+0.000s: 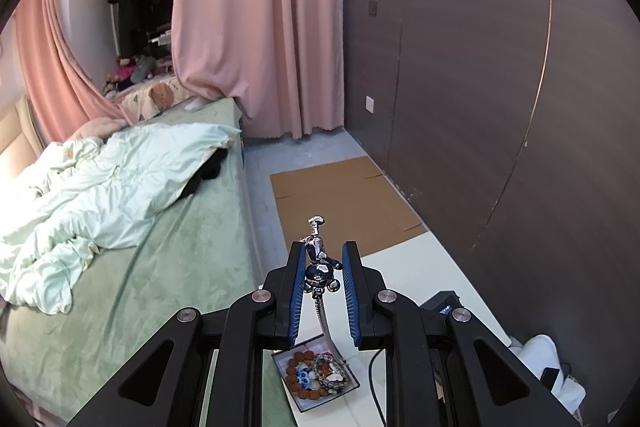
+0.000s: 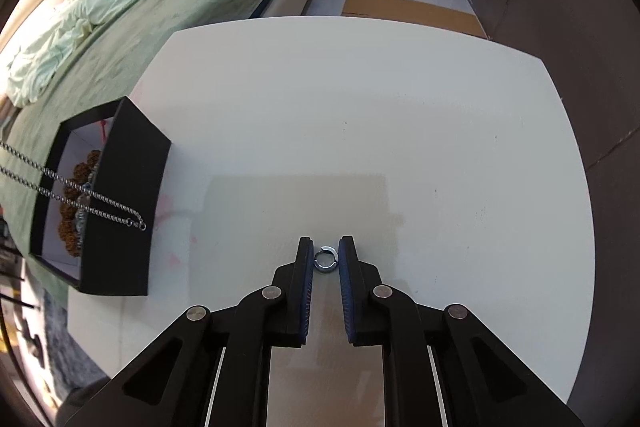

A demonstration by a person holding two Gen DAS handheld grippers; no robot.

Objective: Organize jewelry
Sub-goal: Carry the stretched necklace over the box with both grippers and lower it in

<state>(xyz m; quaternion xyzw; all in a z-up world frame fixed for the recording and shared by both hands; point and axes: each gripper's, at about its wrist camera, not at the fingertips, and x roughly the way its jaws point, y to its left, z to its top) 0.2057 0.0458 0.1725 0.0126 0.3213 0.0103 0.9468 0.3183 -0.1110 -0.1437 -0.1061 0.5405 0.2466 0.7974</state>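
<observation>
Pinching a silver pendant (image 1: 319,269) between its blue pads, the left gripper (image 1: 322,259) is holding it above the worktop (image 2: 360,107), its chain (image 2: 80,195) dangling down toward the open black box (image 2: 132,187) of beaded bracelets (image 1: 310,373). Nearer the worktop's front edge, the right gripper (image 2: 326,259) is pointing steeply down with its jaws drawn in on a small silver ring (image 2: 325,259), touching it on both sides. Beyond, a green bed (image 1: 120,267) and pink curtains (image 1: 260,27) are showing.
</observation>
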